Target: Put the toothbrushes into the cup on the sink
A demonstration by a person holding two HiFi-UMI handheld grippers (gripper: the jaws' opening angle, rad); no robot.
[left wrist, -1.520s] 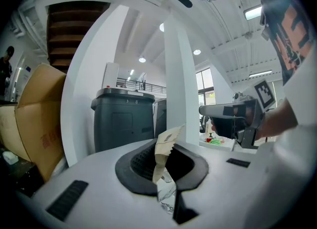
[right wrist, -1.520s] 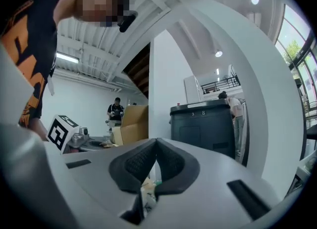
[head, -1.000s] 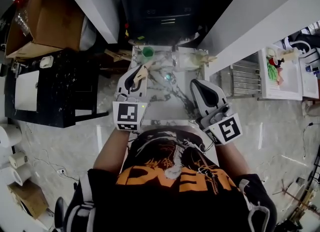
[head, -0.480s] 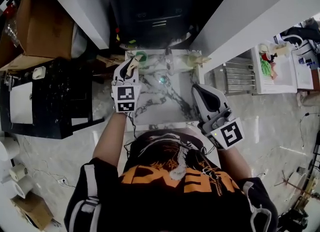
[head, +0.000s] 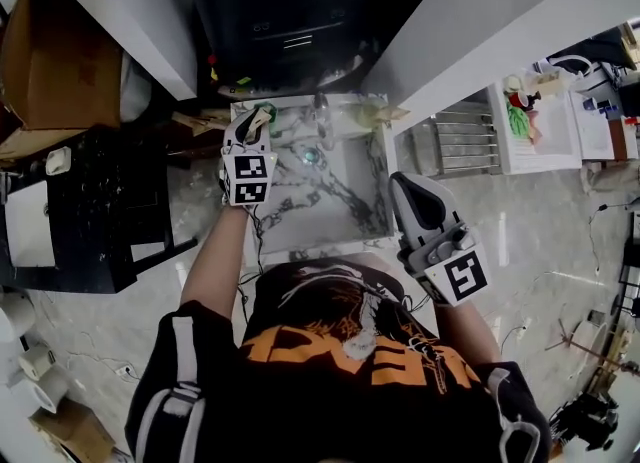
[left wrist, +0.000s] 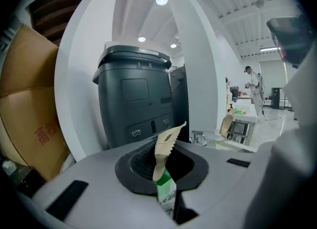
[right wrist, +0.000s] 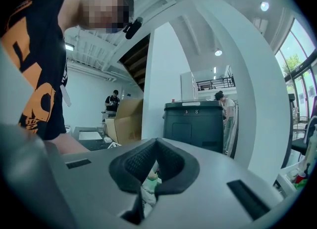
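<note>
**STATUS: 1 TOOTHBRUSH HELD AT THE CUP, NOT YET INSERTED**

**Progress**
- The left gripper [head: 251, 131] is clamped on a wrapped toothbrush [left wrist: 165, 159].
- It is at the far-left corner of the sink [head: 335, 206], just beside the green cup [head: 267, 109].
- The toothbrush is still in the jaws, so this insertion is judged not yet done.
- The head view is too small to show whether the cup already holds anything.
- A pale packet [head: 388, 113] lies at the far-right corner of the sink, well apart from the cup. It may be a 2nd toothbrush, but this cannot be confirmed. If it is, 2 insertions remain.
- The right gripper [right wrist: 155, 149] has its jaws together with nothing between them. It is at the right edge of the sink, well apart from the cup.

**Orientation**
- The toothbrush's long axis runs out of the jaws, forward and upward.
- The serrated brown-paper end leads and leans slightly right in the left gripper view.
- The green end is pinched between the jaws.
- In the head view the brown end points toward the cup.
- Judgement: the long axis likely needs to come nearer upright over the cup mouth before release.
</note>
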